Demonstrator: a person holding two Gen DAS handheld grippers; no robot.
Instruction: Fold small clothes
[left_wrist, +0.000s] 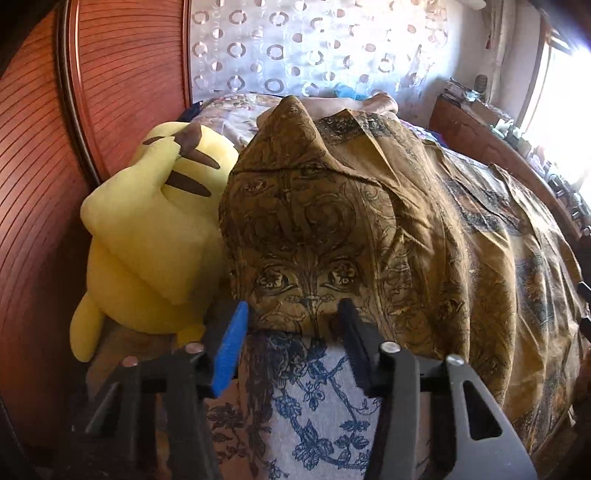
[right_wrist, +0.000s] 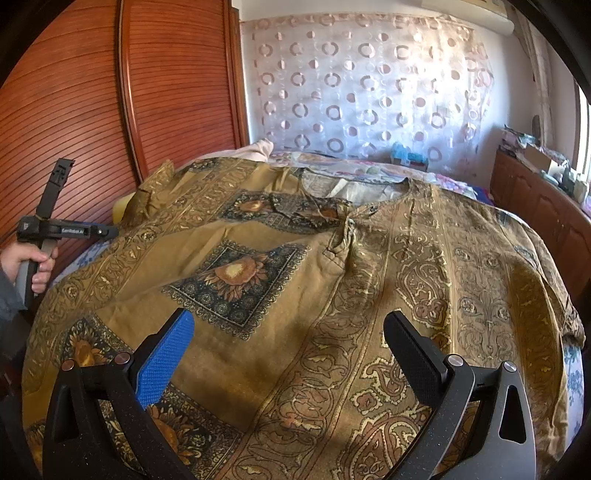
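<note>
Sunlit bedroom, wooden slatted wardrobe (right_wrist: 110, 92) at ten o'clock and a ring-patterned curtain (right_wrist: 369, 85) at twelve: we work over a bed (left_wrist: 314, 398) whose blue-flowered cover shows at six o'clock in the left view. One garment, an ochre printed tunic (right_wrist: 295, 288), lies spread front-up across the bed, its neckline at twelve o'clock in the right view. We judge it light, thin and limp, likely to slide and wrinkle rather than hold a crease; the sleeve end and hem edges look like the surest places to pinch. Our left claw (left_wrist: 293, 314) is spread, its fingers straddling the sleeve end (left_wrist: 295, 221), which drapes toward it at the bed's edge; whether they touch the cloth we cannot tell. Our right claw (right_wrist: 288, 332) is spread wide above the tunic's lower front, holding nothing. We count one tunic, two claws and one yellow plush toy (left_wrist: 147, 236) just beside the sleeve at nine o'clock. A wooden cabinet (right_wrist: 535, 206) carrying clutter stands at three o'clock.
</note>
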